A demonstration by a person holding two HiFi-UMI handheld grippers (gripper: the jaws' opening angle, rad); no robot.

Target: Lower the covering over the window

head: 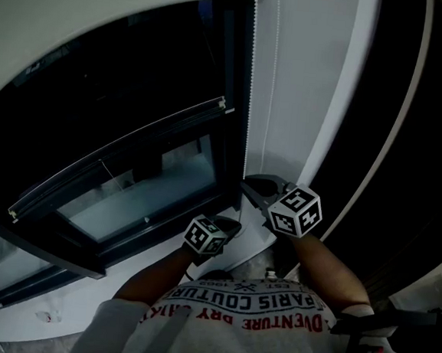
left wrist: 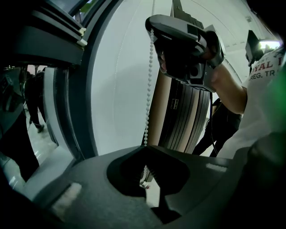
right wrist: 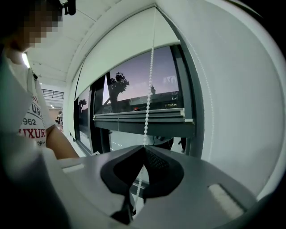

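A white bead chain [head: 249,97] hangs beside the dark window [head: 134,110], whose white roller blind [right wrist: 129,44] covers only the top of the glass. My right gripper [head: 252,188] is shut on the chain, which runs down into its closed jaws [right wrist: 144,146]. Lower and to the left, my left gripper [head: 228,226] is shut on the same bead chain [left wrist: 148,89], the beads entering its closed jaws [left wrist: 145,146]. Seen in the left gripper view, the right gripper [left wrist: 153,27] pinches the chain directly above.
A tilted window sash [head: 122,163] juts inward below the blind. A white wall strip [head: 299,79] stands right of the chain, with a dark ribbed panel [left wrist: 187,116] beyond it. A white sill [head: 151,273] runs under the window. A person [left wrist: 33,98] stands in the background.
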